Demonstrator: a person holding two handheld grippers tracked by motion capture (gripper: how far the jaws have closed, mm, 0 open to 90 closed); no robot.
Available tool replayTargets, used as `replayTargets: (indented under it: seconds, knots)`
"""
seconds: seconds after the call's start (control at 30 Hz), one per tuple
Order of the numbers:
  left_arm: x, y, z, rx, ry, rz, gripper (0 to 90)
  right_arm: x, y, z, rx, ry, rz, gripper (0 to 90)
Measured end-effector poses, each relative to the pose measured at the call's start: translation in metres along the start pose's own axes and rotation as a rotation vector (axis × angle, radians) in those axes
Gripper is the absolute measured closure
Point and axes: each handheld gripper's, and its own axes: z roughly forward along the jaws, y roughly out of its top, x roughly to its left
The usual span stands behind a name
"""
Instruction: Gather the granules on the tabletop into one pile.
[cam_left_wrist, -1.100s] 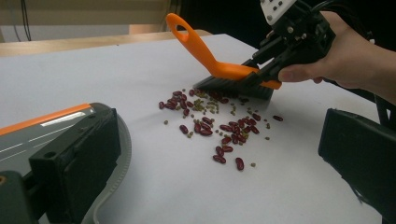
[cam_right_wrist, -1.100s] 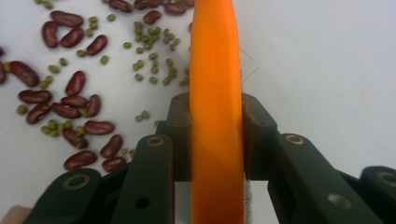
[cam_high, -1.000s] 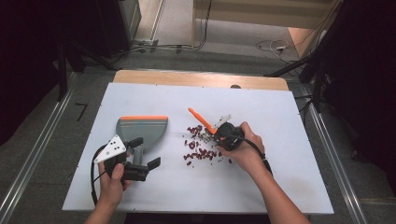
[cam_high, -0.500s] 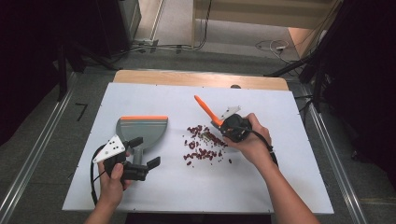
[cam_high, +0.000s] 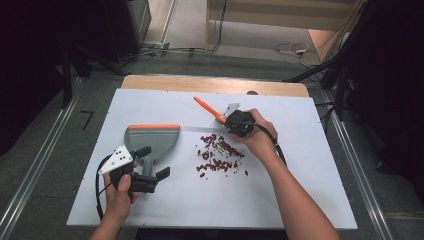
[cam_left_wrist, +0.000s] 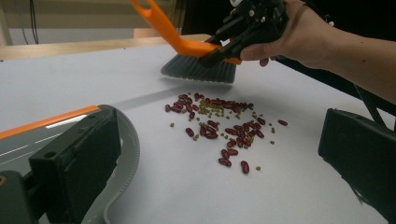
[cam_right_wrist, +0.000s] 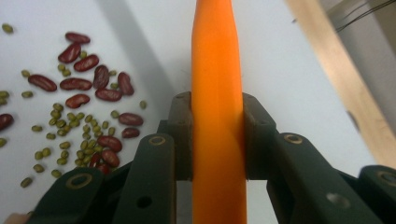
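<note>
Beans to be swept toward the waiting dustpan

Nearest the person, the left gripper (cam_high: 152, 176) is held with its jaws standing apart around the dustpan's handle, not visibly pressing it; the grey dustpan (cam_high: 152, 138) lies flat on the white table (cam_high: 300, 200), its orange lip facing away. Just beside it, to the right, the beans (cam_high: 219, 154) are scattered in 1 loose patch, red ones mixed with small green ones. Beyond them, the right gripper (cam_high: 225, 119) is clamped on the orange handle of the brush (cam_left_wrist: 198, 67), whose bristles are lifted just past the pile's far edge. For a clean sweep, the bristles should be lowered behind the farthest beans and drawn in short strokes toward the pan, which should be steadied and tilted.
</note>
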Motion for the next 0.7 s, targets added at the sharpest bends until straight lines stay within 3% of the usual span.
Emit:
replayTargets:
  seconds: [0.17,0.37,0.7]
  knots:
    - [0.0,0.0,0.0,-0.003,-0.003,-0.007,0.0,0.007,-0.002,0.001,0.002,0.055,-0.021,68.7]
    - [-0.001,-0.001,0.0,0.0,-0.003,-0.007,0.0,0.026,-0.004,-0.003,0.008,0.105,-0.091,68.3]
    - [-0.003,-0.001,0.001,0.005,-0.005,-0.005,0.0,0.051,-0.017,-0.024,-0.004,0.145,-0.145,68.0]
